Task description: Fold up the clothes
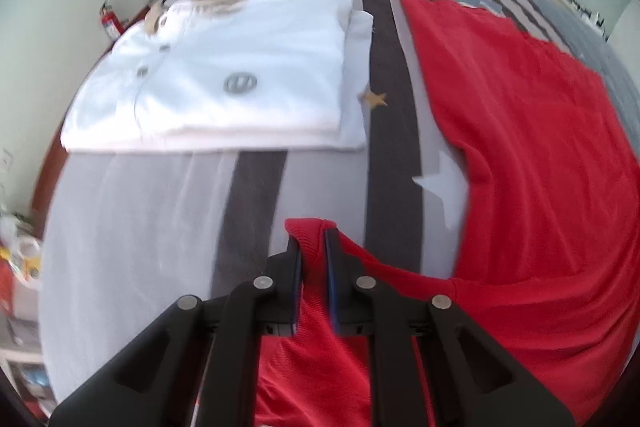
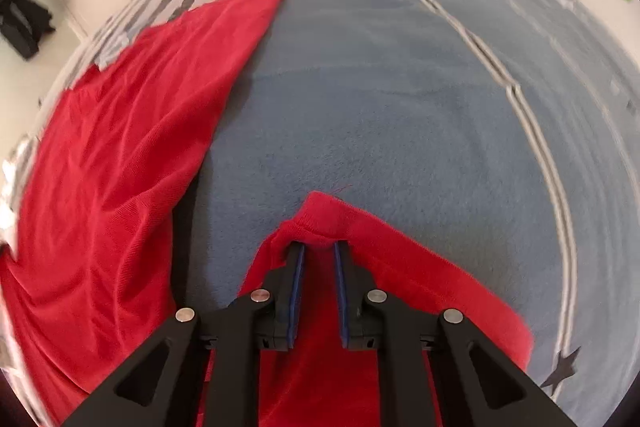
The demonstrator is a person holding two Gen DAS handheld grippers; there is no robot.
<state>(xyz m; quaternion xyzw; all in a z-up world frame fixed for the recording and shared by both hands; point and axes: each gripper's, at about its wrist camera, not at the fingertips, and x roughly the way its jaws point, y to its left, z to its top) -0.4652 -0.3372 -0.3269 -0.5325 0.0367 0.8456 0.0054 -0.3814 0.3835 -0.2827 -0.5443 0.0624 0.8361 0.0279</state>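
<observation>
Across the bed (image 1: 256,187), toward its right side in the left wrist view, lies the red garment (image 1: 520,131), spread partly flat with loose folds; its near part lifts off the cover into both grippers. The left gripper (image 1: 314,239) has its fingers (image 1: 294,267) nearly closed on a bunched red corner, the cloth pinched between the blue pads and rising just past the tips. The right gripper (image 2: 318,251) likewise stands almost closed, clamping another red edge that humps up over its fingers (image 2: 297,275). What kind of garment it is cannot be told: the lower portion runs under the gripper bodies and out of the picture's bottom edge, and the left wrist view is smeared by motion.

Beside the red cloth, nearer the bed's left edge, sits a folded white polo shirt (image 1: 240,67) with buttons and a round grey chest emblem whose design is too blurred to read; it rests on another folded white piece, with something beige under its far end. The cover shows grey and dark stripes with stars on one side and a plain blue field (image 2: 380,99) on the other, where dark lettering near the far edge is illegible. A red fire extinguisher (image 1: 111,21) stands by the wall.
</observation>
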